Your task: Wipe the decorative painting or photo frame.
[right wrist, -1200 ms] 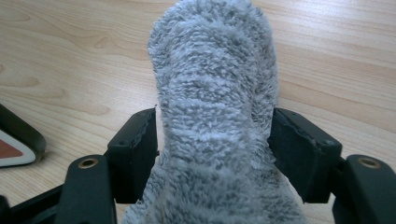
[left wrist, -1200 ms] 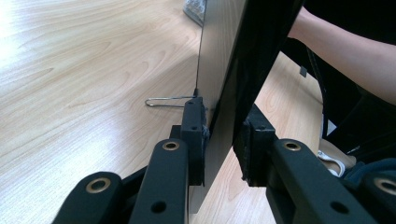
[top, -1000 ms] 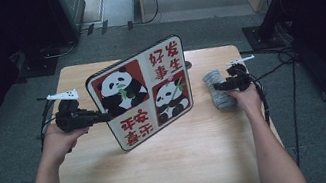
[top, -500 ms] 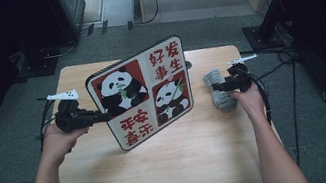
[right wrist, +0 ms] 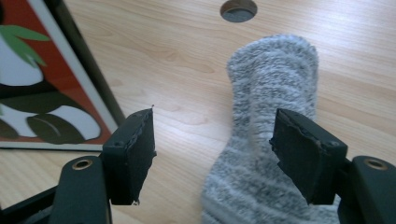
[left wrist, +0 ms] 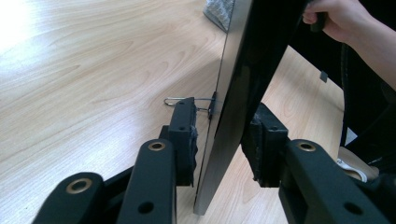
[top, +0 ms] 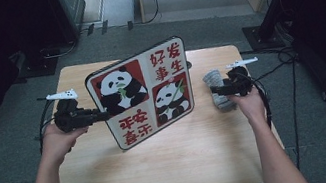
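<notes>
High view: panda board (top: 144, 95) stands tilted mid-table, left gripper (top: 99, 116) at its left edge, jaws just easing apart, pads (left wrist: 189, 144) straddling the edge, grip released. Right of the board, right gripper (top: 215, 91) hangs spread wide over the grey sock (right wrist: 266, 154), grasping nothing.

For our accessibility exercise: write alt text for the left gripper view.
A panel stands edge-on between the left gripper and its open jaws, which have just been opening, with small gaps on both sides. It rests on a wooden table, a wire clip at its edge.
</notes>
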{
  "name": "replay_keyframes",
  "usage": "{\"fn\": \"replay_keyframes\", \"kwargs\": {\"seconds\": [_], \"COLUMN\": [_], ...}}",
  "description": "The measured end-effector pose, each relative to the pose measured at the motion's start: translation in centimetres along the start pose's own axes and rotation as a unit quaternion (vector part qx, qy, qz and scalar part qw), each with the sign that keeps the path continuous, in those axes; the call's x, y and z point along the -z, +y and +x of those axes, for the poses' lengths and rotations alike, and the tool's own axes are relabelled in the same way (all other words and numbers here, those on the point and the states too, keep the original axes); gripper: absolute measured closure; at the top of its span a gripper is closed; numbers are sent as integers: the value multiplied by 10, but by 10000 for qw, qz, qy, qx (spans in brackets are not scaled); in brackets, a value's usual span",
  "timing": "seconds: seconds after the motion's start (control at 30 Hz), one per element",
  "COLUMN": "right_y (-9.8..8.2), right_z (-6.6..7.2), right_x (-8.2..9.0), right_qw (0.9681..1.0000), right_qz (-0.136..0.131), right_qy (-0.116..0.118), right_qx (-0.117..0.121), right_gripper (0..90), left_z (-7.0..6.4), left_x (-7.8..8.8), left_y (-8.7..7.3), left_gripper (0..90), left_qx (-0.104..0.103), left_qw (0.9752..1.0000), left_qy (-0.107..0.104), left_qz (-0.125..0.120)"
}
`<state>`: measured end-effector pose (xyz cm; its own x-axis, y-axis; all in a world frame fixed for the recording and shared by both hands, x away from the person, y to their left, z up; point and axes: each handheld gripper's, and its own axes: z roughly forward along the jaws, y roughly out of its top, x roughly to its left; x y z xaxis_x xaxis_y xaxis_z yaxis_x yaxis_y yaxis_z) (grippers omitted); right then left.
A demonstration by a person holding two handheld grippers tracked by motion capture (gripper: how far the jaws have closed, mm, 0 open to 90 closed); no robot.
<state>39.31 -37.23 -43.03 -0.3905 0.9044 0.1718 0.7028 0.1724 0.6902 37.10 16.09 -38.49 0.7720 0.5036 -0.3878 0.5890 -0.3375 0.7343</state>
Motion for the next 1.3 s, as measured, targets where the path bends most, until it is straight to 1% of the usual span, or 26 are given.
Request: {"fn": "replay_keyframes", "kwargs": {"seconds": [0.07,0.17,0.2,0.27,0.37,0.43,0.47,0.53,0.67,0.73,0.8,0.83,0.9,1.0,1.13,1.2,1.3], "right_y": [-2,-4,-5,-7,-9,-11,-12,-13,-16,-16,-17,-18,-20,-23,-24,-24,-24], "right_z": [3,7,11,14,18,22,24,27,35,37,39,41,42,46,49,50,50], "right_x": [2,4,7,8,8,8,8,7,9,9,10,11,12,10,8,7,6], "right_qw": [10000,9999,9999,9998,9996,9994,9993,9989,9984,9981,9981,9979,9978,9975,9972,9973,9971], "right_qz": [-9,1,-17,0,41,71,109,132,140,110,112,38,34,47,118,129,119], "right_qy": [68,97,124,148,173,208,216,256,332,366,388,484,532,551,551,554,531], "right_qx": [12,51,103,147,202,279,275,360,441,474,458,431,384,437,484,464,533], "right_gripper": [311,316,322,326,327,328,328,329,330,331,331,333,333,333,333,333,333], "left_z": [0,1,2,3,5,7,7,7,10,11,11,12,13,15,16,17,18], "left_x": [0,0,-1,-1,0,-1,-1,-2,-2,-3,-3,-3,-3,-4,-6,-6,-7], "left_y": [0,0,-1,-1,-2,-2,-3,-3,-4,-5,-5,-6,-6,-7,-7,-7,-8], "left_gripper": [648,627,613,602,583,548,542,534,498,489,488,484,480,476,477,477,473], "left_qx": [9,2,33,62,60,48,46,38,46,46,35,55,81,131,132,131,149], "left_qw": [10000,9999,9999,9998,9996,9995,9994,9992,9990,9988,9987,9985,9985,9984,9983,9983,9982], "left_qy": [49,100,145,179,251,311,323,376,407,442,479,492,506,520,550,552,563], "left_qz": [-3,-5,-13,-40,-77,-98,-112,-141,-188,-199,-197,-218,-213,-182,-161,-150,-165]}}
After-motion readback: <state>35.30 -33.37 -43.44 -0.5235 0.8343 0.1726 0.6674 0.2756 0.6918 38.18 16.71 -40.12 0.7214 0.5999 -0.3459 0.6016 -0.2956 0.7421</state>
